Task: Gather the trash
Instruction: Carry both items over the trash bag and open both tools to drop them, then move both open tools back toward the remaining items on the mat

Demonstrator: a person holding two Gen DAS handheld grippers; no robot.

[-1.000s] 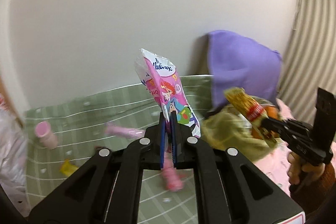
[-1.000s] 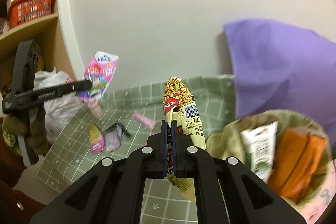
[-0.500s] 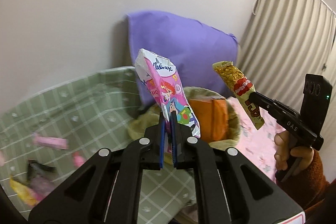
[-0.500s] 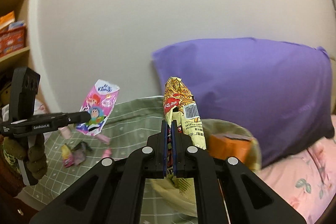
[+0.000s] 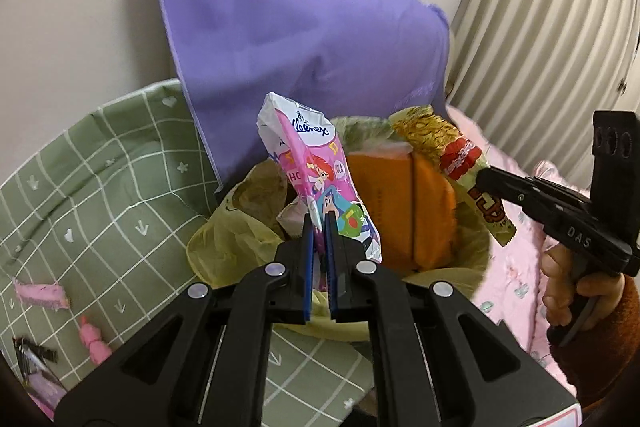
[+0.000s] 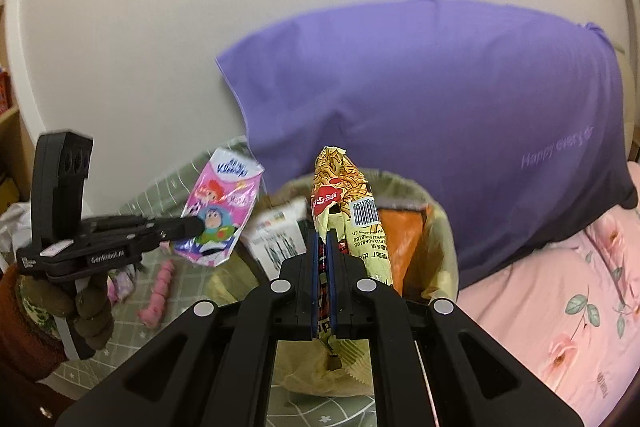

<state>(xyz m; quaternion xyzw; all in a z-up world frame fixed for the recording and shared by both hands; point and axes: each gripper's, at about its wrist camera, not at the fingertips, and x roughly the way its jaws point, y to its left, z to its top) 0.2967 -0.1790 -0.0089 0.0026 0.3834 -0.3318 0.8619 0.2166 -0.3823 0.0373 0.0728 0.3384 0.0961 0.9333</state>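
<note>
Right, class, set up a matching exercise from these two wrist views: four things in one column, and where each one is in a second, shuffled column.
Things:
1. pink Kleenex tissue pack
2. yellow noodle snack wrapper
3. orange box
4. purple pillow

Places:
A. leaning against the wall behind the bin
B. inside the lined trash bin
C. clamped in the right gripper
D. clamped in the left gripper

Pairs: 1-D, 2-C, 3-B, 4-A

Pink Kleenex packet (image 5: 320,183) upright above yellow-lined bin (image 5: 224,247), yellow noodle wrapper (image 6: 352,223) upright beside it
</note>
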